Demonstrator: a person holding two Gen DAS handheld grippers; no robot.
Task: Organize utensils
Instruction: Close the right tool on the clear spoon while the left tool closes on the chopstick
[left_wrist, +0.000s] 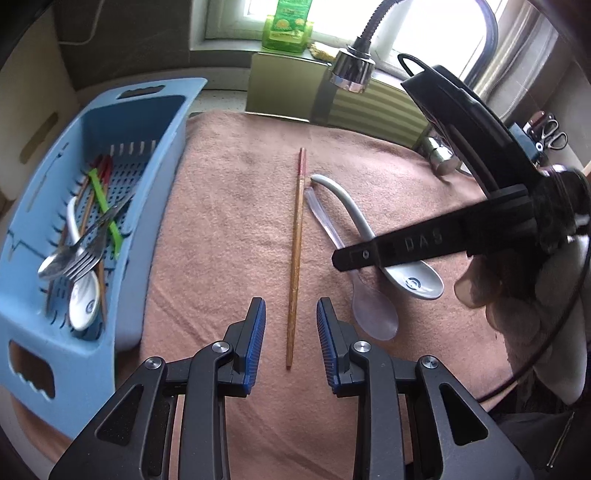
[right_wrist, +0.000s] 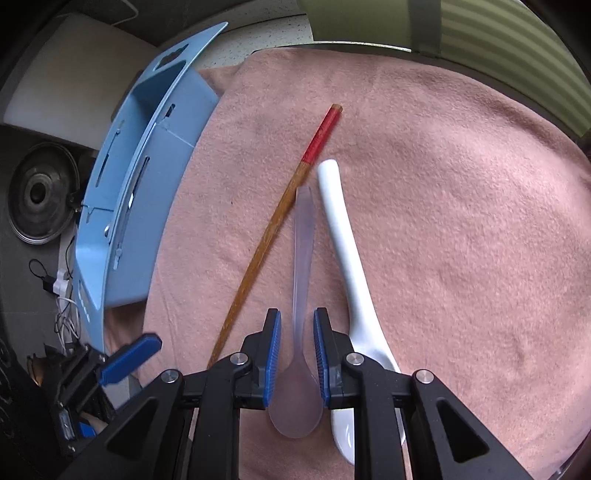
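On the pink towel (left_wrist: 229, 229) lie three utensils: one wooden chopstick (left_wrist: 295, 254), one clear plastic spoon (right_wrist: 302, 295) and one white ceramic spoon (right_wrist: 347, 251). The blue basket (left_wrist: 110, 332) stands at the left. The left gripper (left_wrist: 291, 317) points down over the chopstick, jaws apart, empty. The right gripper (right_wrist: 297, 332) straddles the plastic spoon's neck, pads not touching. Only the left view shows the basket's forks and spoons.

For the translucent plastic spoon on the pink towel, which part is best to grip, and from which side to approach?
Grip the translucent spoon at its narrow neck just above the bowl, coming straight down. It lies flat, and the chopstick and white ceramic spoon leave little room either side. The right gripper already straddles that neck.
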